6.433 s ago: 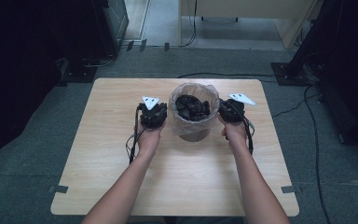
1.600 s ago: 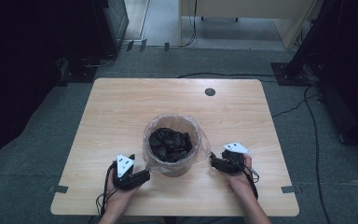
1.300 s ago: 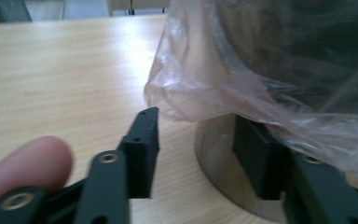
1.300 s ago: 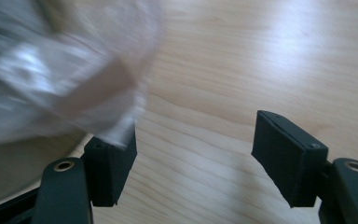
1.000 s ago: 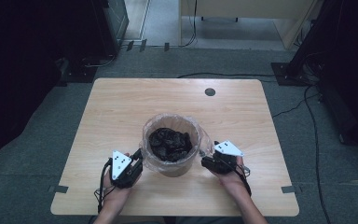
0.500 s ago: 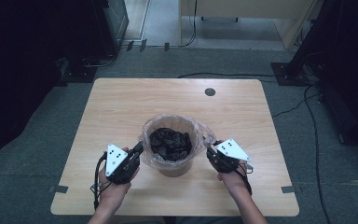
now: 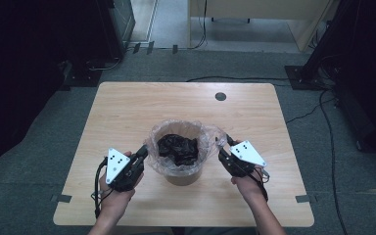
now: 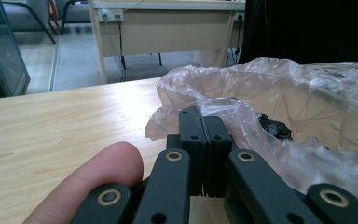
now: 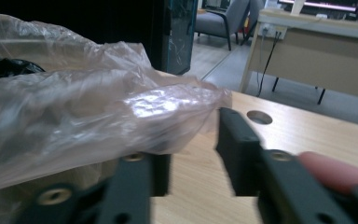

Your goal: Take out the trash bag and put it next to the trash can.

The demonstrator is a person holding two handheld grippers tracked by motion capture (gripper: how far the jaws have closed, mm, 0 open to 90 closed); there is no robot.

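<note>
The bin (image 7: pixel 181 161) with the clear bag (image 7: pixel 203 134) sits near your edge of the table (image 7: pixel 127 112), right between your 2 hands. Your left gripper (image 7: pixel 139 155) is at the bin's 9 o'clock, jaws pressed together with nothing clearly caught, just beside the bag's rim. Your right gripper (image 7: pixel 223 151) is at 3 o'clock, jaws wide apart with the bag's edge lying between them, both hands low and pointing inward.

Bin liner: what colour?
Clear, colourless plastic liner; best in the left gripper view.
</note>
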